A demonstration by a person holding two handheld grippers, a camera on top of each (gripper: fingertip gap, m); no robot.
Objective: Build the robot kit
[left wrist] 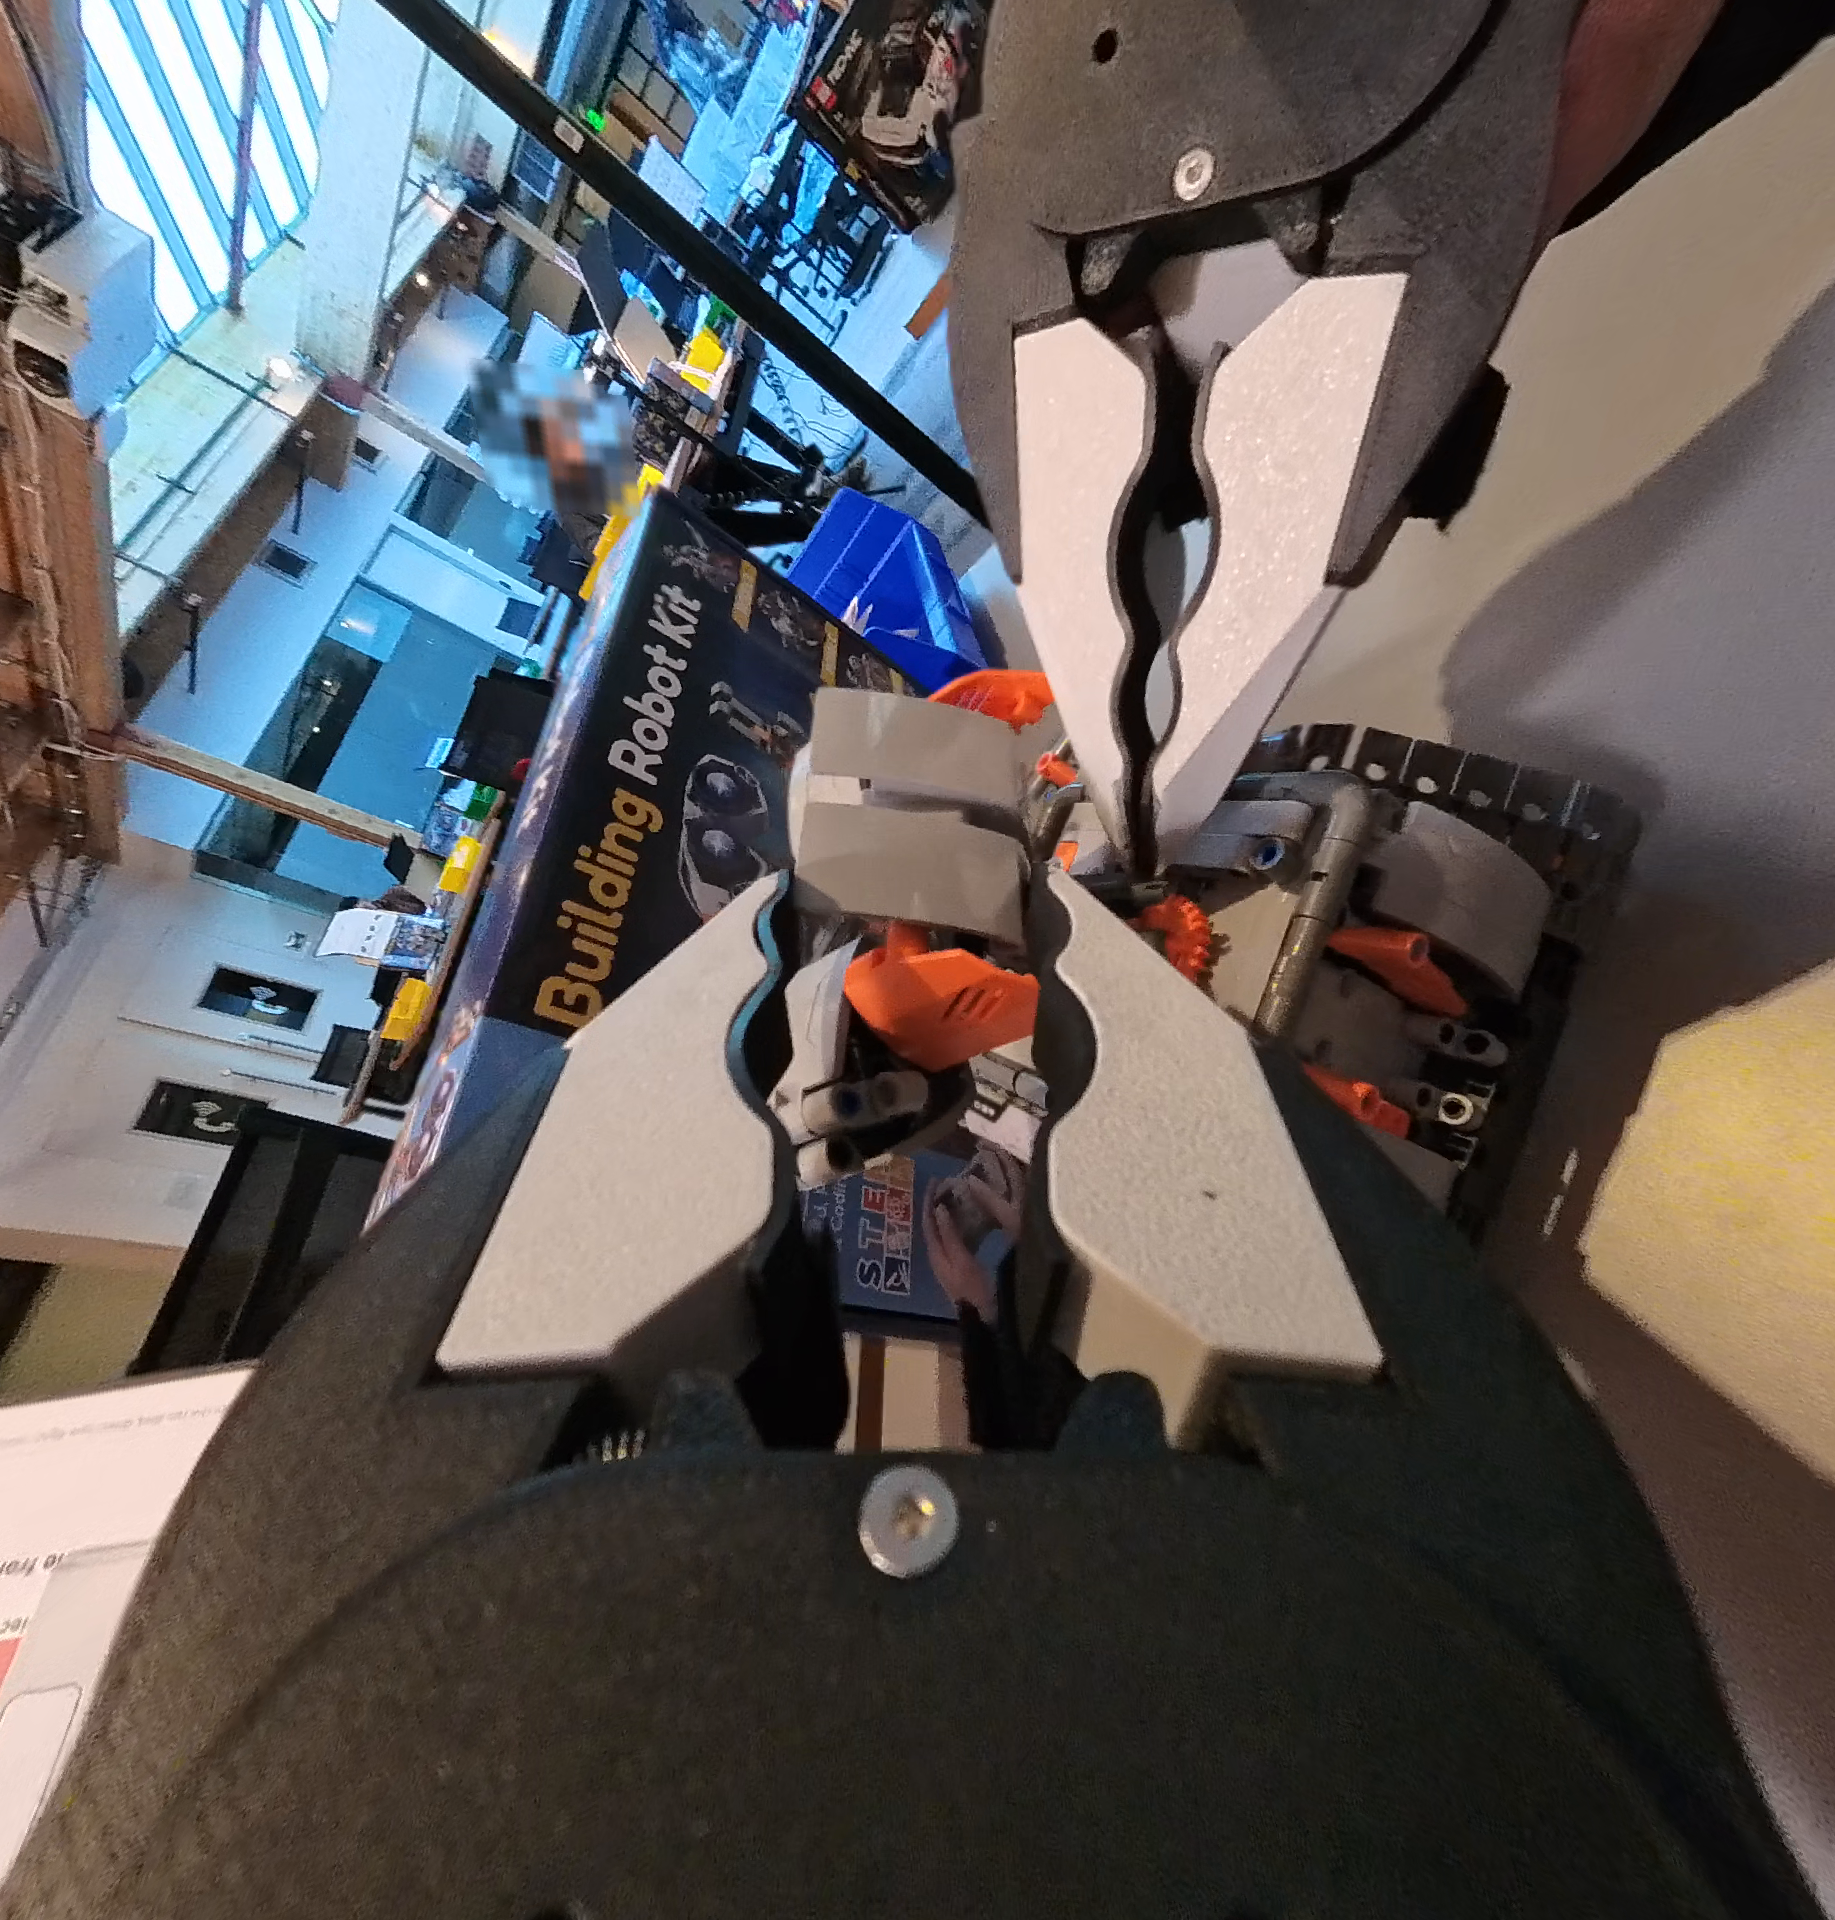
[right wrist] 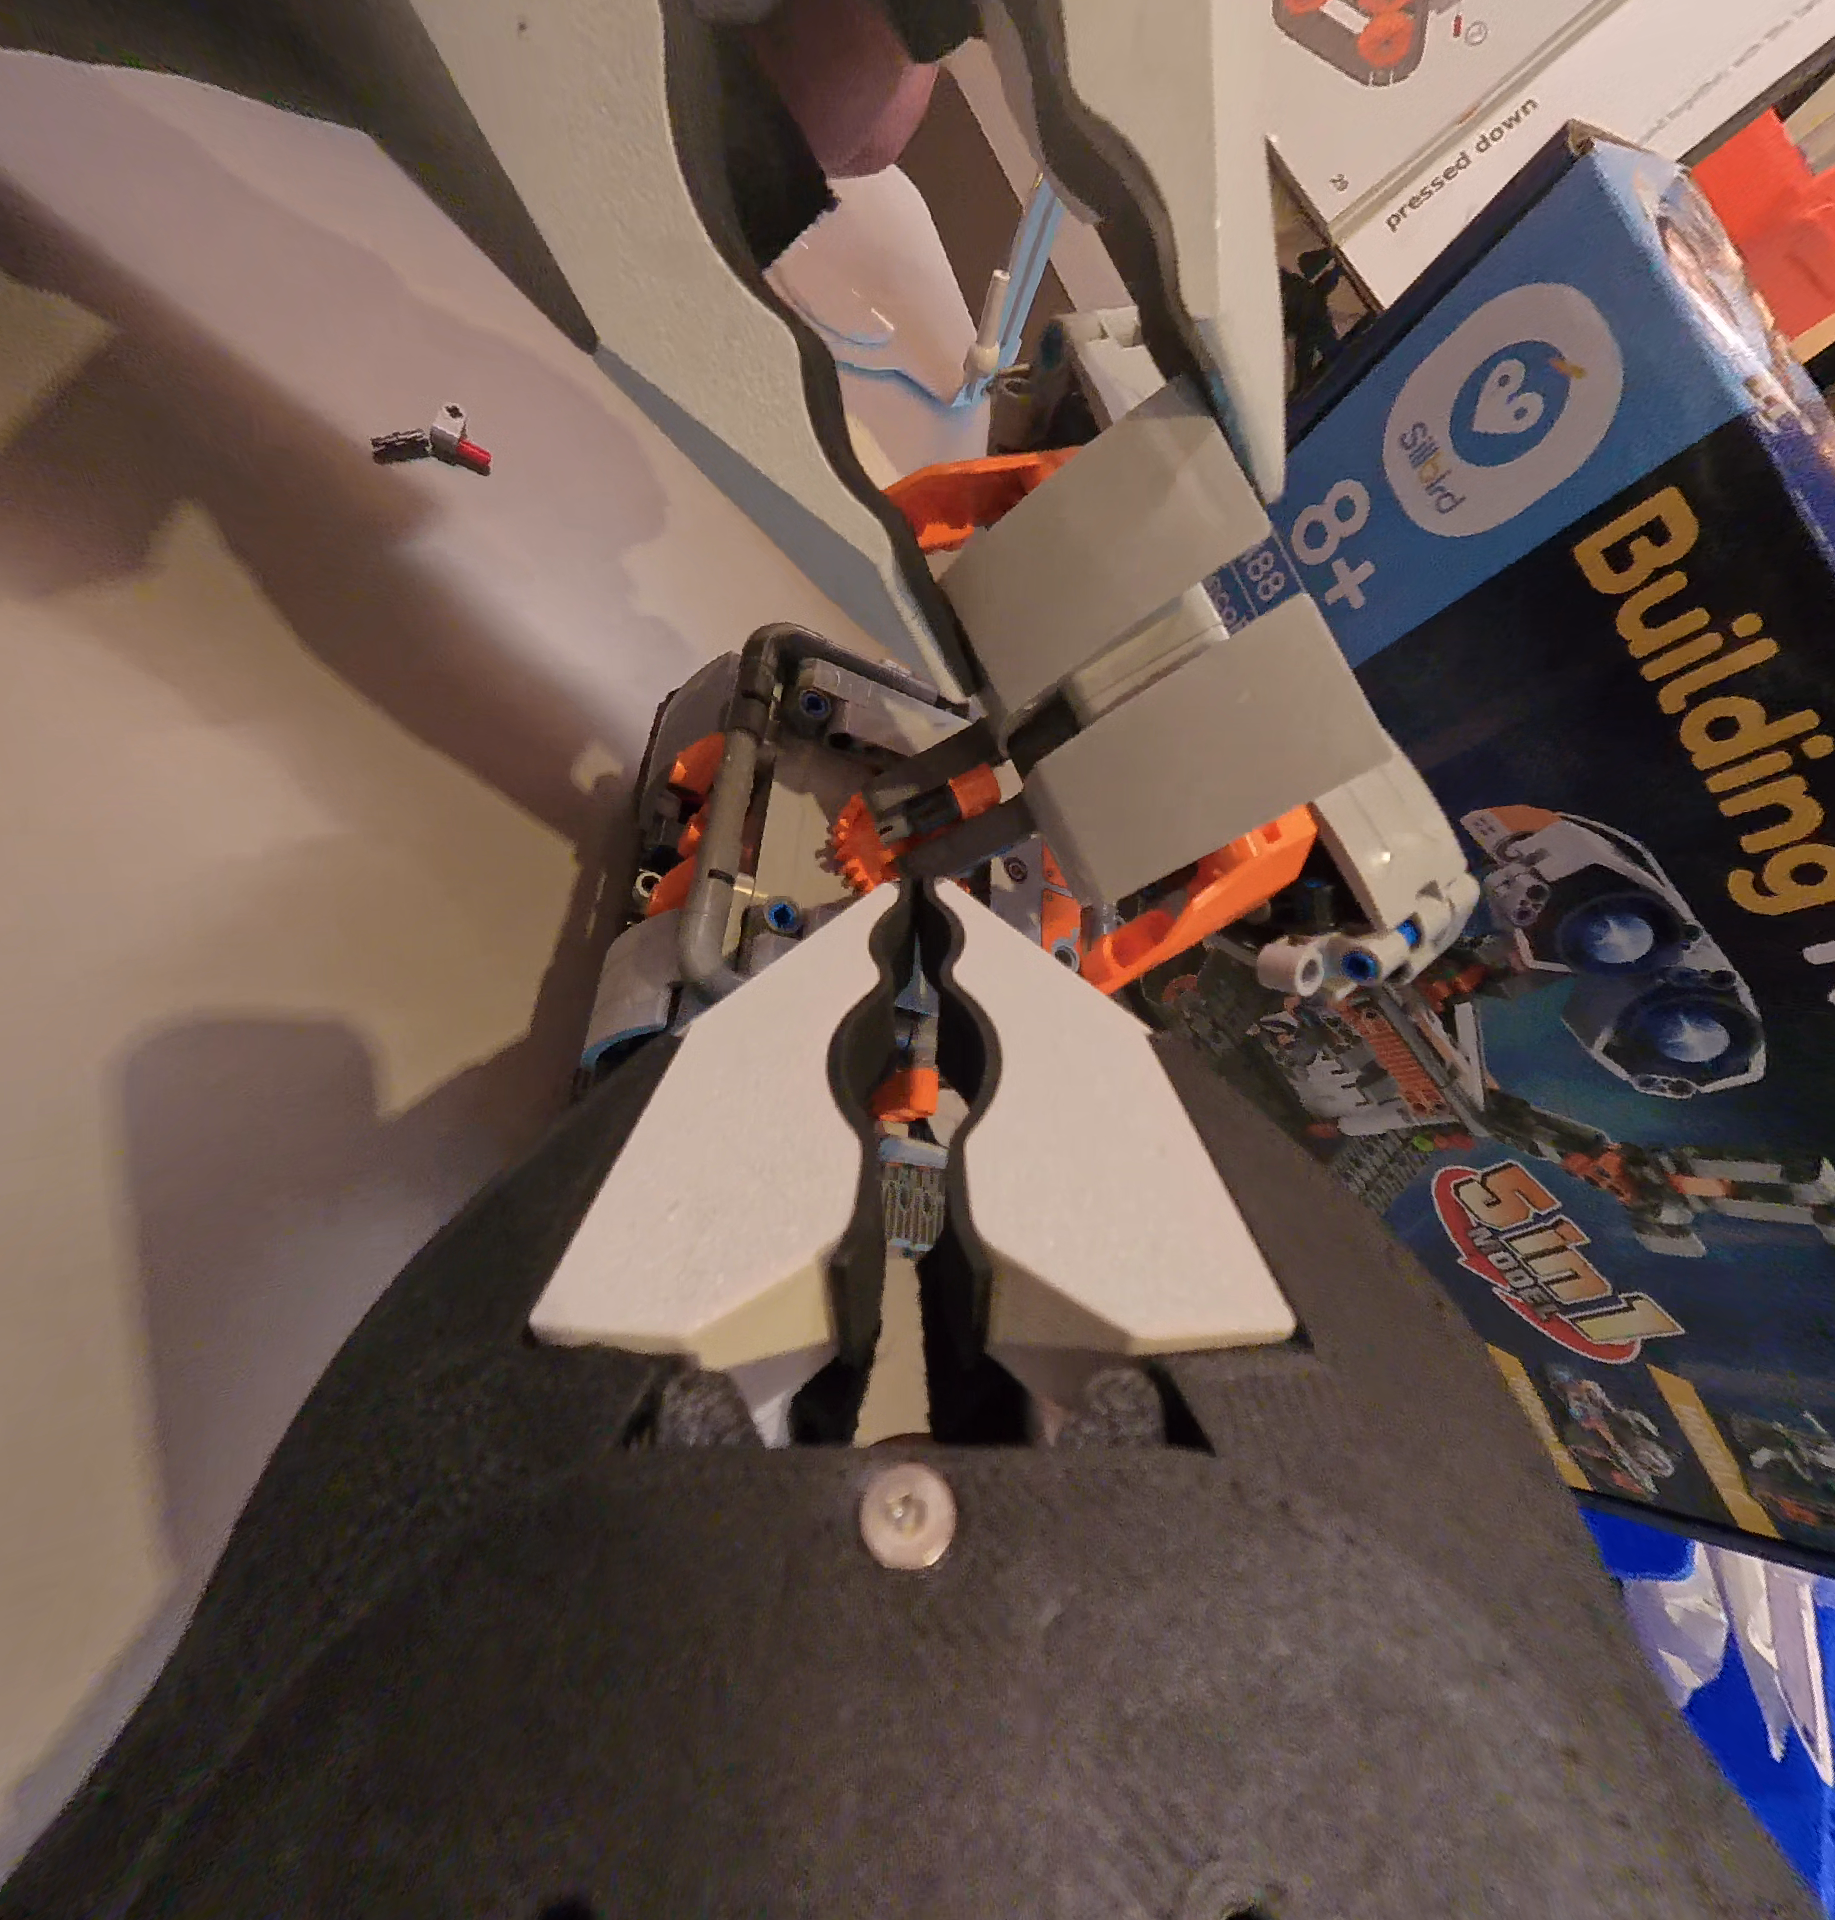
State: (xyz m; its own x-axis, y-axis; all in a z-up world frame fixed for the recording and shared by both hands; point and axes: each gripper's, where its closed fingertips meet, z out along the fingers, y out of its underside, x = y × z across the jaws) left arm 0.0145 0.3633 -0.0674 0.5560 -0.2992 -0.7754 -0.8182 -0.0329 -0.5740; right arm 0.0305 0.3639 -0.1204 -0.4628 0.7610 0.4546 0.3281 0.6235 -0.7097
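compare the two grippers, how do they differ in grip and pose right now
The left gripper has its jaws spread wide around the grey panels of the toy model, while the right gripper has its jaws nearly shut on a thin dark bar of the same model. The left one meets the model at its upper grey part, the right one lower, beside the orange gear. Both have pale wavy-edged fingers on black bodies and face each other closely.

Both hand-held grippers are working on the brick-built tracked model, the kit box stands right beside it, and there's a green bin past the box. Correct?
Not quite: the bin past the kit box is blue, not green, as the left wrist view shows. The rest holds: the left hand-held gripper and right hand-held gripper are both at the tracked model, with the box right beside it.
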